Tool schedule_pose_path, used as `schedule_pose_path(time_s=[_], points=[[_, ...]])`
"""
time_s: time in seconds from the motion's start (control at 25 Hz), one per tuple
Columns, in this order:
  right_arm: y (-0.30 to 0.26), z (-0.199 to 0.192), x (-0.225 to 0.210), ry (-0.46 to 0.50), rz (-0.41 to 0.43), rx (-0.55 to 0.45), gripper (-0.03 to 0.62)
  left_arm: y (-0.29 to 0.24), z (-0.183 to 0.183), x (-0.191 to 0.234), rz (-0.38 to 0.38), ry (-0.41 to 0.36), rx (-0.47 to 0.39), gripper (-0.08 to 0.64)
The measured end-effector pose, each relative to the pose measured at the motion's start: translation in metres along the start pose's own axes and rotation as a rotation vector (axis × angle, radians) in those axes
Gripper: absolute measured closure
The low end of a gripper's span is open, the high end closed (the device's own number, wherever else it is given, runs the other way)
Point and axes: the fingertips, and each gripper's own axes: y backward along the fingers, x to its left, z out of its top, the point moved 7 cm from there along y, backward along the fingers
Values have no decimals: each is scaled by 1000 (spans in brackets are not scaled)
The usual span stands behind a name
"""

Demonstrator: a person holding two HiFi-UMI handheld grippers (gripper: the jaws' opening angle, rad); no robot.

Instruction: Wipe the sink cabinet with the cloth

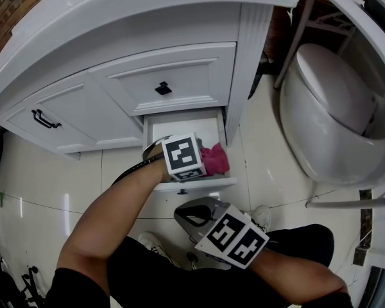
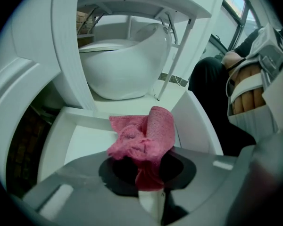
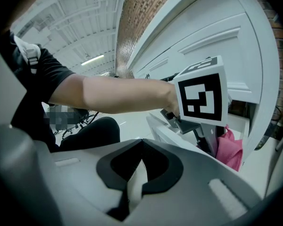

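Note:
The white sink cabinet [image 1: 179, 76] has its bottom drawer [image 1: 155, 129] pulled out. My left gripper [image 1: 205, 163] hangs over the drawer's front right corner, shut on a crumpled pink cloth [image 1: 215, 159]. In the left gripper view the cloth [image 2: 144, 138] bunches out of the jaws above the drawer's white inside [image 2: 87, 142], and whether it touches the drawer I cannot tell. My right gripper [image 1: 181, 216] is held low near the person's lap, apart from the cabinet, shut with nothing in it. In the right gripper view the cloth [image 3: 230, 149] shows below the left gripper's marker cube [image 3: 201, 98].
A white toilet [image 1: 333, 120] stands right of the cabinet, behind a thin white rod [image 1: 294, 37]. The upper drawer has a black knob [image 1: 162, 89] and the left door a black handle [image 1: 45, 119]. Pale floor tiles [image 1: 38, 178] lie in front.

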Motion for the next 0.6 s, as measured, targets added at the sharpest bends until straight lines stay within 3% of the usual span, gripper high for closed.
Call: schedule_pose_path(time_s=[0.32, 0.6], points=[[-2, -3, -1, -3, 5, 13, 586, 5, -22, 2, 7, 13, 45, 471], [-14, -5, 1, -2, 16, 42, 586, 22, -62, 9, 65, 22, 100, 471]])
